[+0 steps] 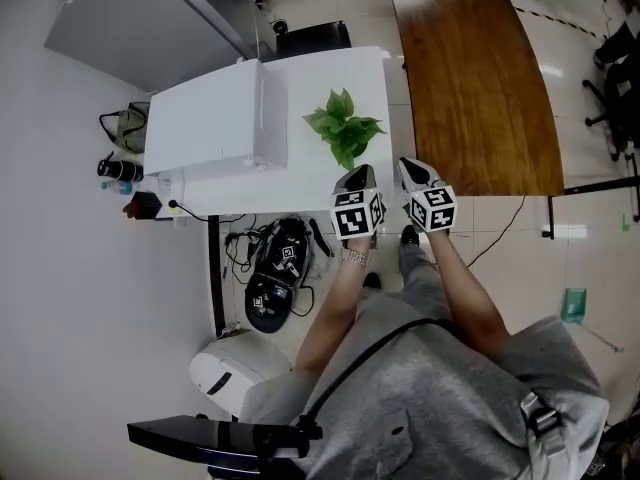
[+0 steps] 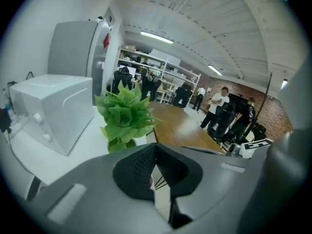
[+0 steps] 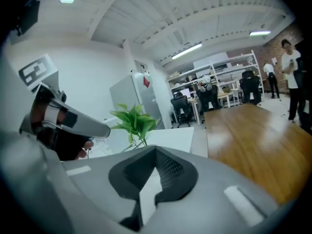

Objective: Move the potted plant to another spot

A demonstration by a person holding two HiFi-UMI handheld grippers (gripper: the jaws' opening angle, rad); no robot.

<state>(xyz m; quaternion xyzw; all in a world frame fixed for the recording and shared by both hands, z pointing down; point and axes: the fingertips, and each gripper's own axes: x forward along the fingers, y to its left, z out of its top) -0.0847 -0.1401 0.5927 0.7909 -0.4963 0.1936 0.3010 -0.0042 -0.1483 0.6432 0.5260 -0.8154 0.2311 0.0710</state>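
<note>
Your left gripper (image 1: 356,178) and right gripper (image 1: 412,171) show ribbed black jaws together, empty, near the leafy potted plant (image 1: 343,128)

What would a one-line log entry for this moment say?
plant: on table, untouched | left gripper: shut, empty | right gripper: shut, empty

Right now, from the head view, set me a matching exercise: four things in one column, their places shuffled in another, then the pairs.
1 green leafy potted plant
2 white box-shaped appliance
3 long brown wooden table
4 black bag

A on the tiled floor
B left part of the white table
C standing right of the white table
D right part of the white table

Pairs: 1-D, 2-B, 3-C, 4-A
</note>
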